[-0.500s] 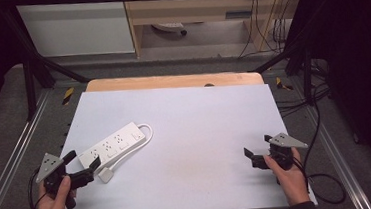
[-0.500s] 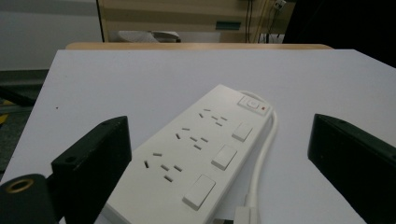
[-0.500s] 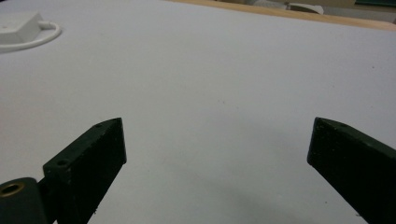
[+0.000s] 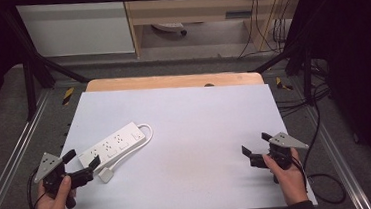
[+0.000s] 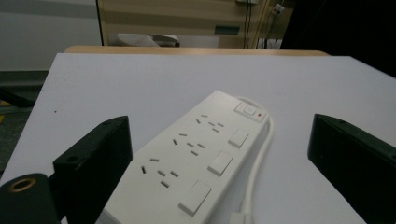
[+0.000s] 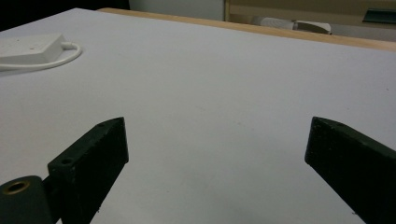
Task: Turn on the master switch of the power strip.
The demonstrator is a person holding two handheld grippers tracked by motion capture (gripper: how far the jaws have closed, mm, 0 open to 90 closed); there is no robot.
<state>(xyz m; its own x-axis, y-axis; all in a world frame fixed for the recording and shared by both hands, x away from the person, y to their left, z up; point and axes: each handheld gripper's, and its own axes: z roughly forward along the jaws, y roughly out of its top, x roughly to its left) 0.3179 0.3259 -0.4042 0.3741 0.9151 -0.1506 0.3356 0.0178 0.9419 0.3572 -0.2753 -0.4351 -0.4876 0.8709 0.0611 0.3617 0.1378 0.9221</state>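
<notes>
At bench's near-left corner, left tongs (image 4: 84,165) hovering spread before white plastic power strip (image 4: 111,146), nothing gripped yet; right tongs (image 4: 255,150) idling spread, well apart.

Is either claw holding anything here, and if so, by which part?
Nothing is held. The left claw stands open around the near end of the power strip without pressing on it; the right claw is open over the bare table.

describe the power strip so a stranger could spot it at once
On the pale table, look to the near left side, just ahead of the left claw. The power strip lies there at a slant: a long white bar with a row of sockets and a white cord looping back to its plug.
</notes>
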